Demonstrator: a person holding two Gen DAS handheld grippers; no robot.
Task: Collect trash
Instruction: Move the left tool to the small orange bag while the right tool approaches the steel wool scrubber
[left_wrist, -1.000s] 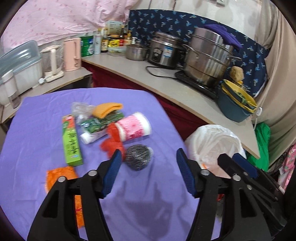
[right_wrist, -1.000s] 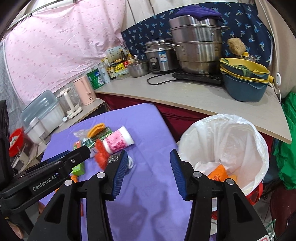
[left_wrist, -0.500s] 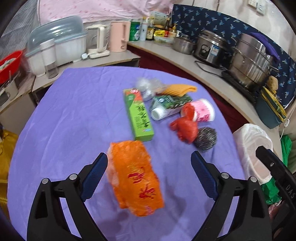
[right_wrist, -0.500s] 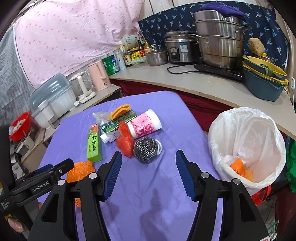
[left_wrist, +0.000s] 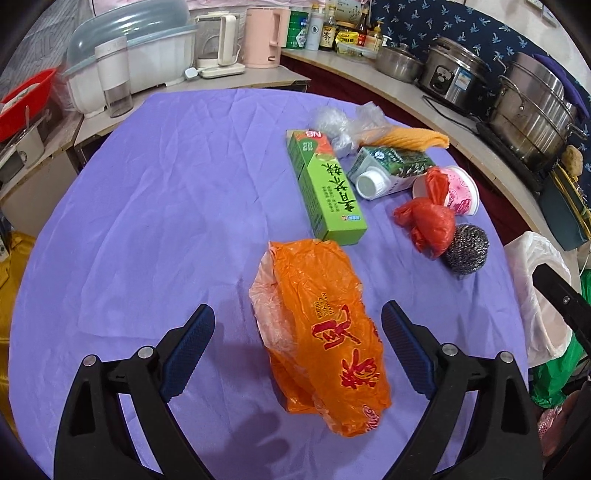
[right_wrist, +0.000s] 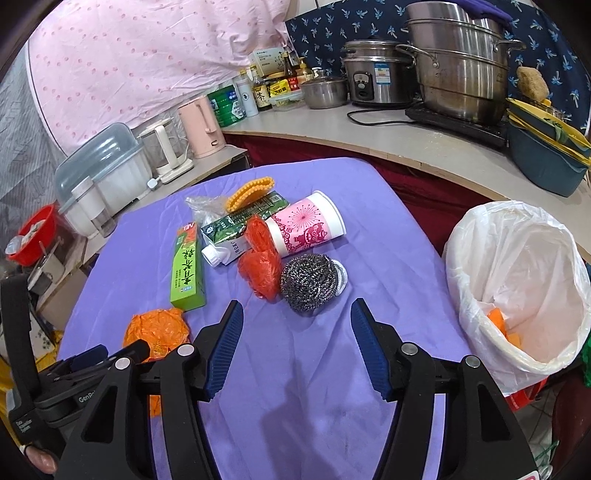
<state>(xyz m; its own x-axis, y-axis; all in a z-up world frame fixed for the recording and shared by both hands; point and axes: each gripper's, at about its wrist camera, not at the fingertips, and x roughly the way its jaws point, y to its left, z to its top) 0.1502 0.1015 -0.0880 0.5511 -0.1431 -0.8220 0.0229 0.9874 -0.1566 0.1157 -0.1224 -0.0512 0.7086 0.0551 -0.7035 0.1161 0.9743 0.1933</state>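
An orange plastic bag (left_wrist: 325, 339) lies on the purple tablecloth (left_wrist: 155, 221), between the wide-open jaws of my left gripper (left_wrist: 297, 325). It also shows in the right wrist view (right_wrist: 155, 326). Beyond it lie a green box (left_wrist: 325, 188), a milk carton (left_wrist: 388, 170), a red bag (left_wrist: 428, 221), a pink cup (left_wrist: 461, 190) and a steel scourer (left_wrist: 466, 249). My right gripper (right_wrist: 297, 325) is open and empty, just short of the scourer (right_wrist: 308, 280). The white-lined trash bin (right_wrist: 517, 288) stands to its right.
A curved counter (right_wrist: 424, 147) behind the table carries pots, a rice cooker, bottles and kettles. A dish-rack box (left_wrist: 147, 59) and a red basket (left_wrist: 22, 99) stand at the left. A yellow cloth (left_wrist: 406, 138) and clear plastic wrap (left_wrist: 336, 123) lie at the table's far side.
My left gripper has swung left from the scourer and bin to the orange bag and now straddles it. My right gripper has turned from the bin towards the scourer.
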